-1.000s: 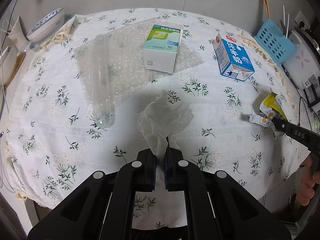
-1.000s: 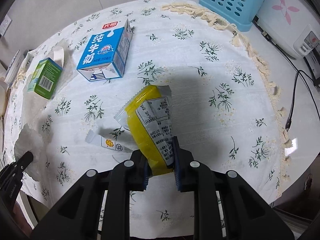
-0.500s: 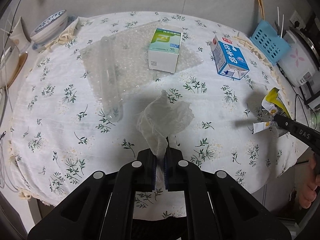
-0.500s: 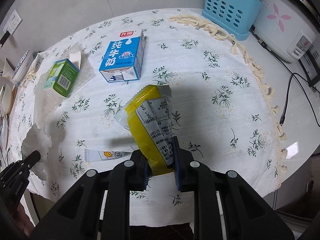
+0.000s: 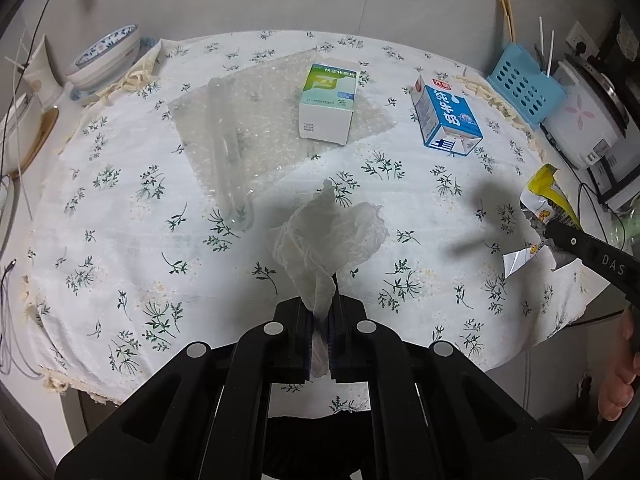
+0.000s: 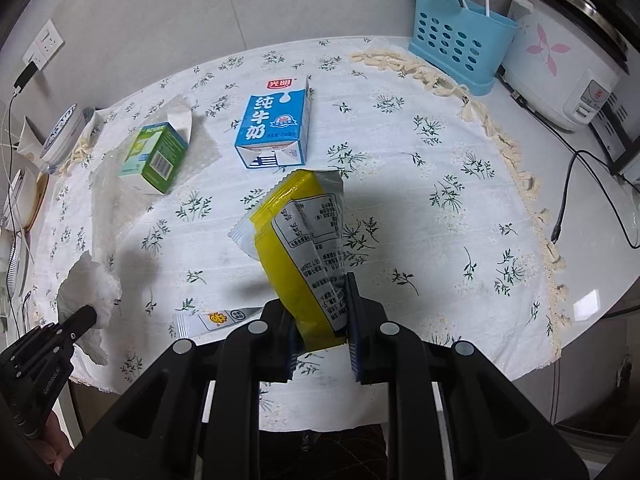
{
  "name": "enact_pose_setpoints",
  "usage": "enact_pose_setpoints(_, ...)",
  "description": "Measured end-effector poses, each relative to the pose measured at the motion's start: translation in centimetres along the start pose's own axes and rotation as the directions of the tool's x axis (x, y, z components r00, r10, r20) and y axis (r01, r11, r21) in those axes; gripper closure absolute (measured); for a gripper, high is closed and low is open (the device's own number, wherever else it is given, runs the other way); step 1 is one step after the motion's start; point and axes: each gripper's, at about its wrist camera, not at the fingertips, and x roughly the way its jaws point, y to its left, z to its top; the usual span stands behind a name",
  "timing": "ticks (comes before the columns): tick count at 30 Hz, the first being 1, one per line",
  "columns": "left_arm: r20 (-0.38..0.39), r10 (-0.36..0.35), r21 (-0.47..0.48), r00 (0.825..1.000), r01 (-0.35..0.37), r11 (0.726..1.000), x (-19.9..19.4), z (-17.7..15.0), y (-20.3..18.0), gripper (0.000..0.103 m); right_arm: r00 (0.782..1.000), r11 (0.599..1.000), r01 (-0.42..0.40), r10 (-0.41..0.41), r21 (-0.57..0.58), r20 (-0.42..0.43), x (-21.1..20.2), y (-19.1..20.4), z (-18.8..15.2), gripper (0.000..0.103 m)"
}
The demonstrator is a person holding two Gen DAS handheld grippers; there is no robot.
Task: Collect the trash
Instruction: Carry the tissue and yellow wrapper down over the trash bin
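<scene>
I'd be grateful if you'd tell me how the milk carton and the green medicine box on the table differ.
The milk carton is blue and white; the green box is green and white. The carton lies straight on the floral tablecloth, while the box sits on a sheet of bubble wrap. The carton has a gabled top; the box is a plain block with an open end flap. Both are lying on their sides, untouched by either gripper.
</scene>
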Motion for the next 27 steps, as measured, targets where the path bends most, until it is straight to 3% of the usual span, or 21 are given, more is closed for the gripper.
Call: enact_pose_setpoints(27,0.015,-0.011,-0.013,1.0,0.011,1.0,-3.4,-5.5,1.6,0.098,0.998,0.998,-0.024,0.027,-0.065,0.05,-4.9,3.5,-6.3,0.085)
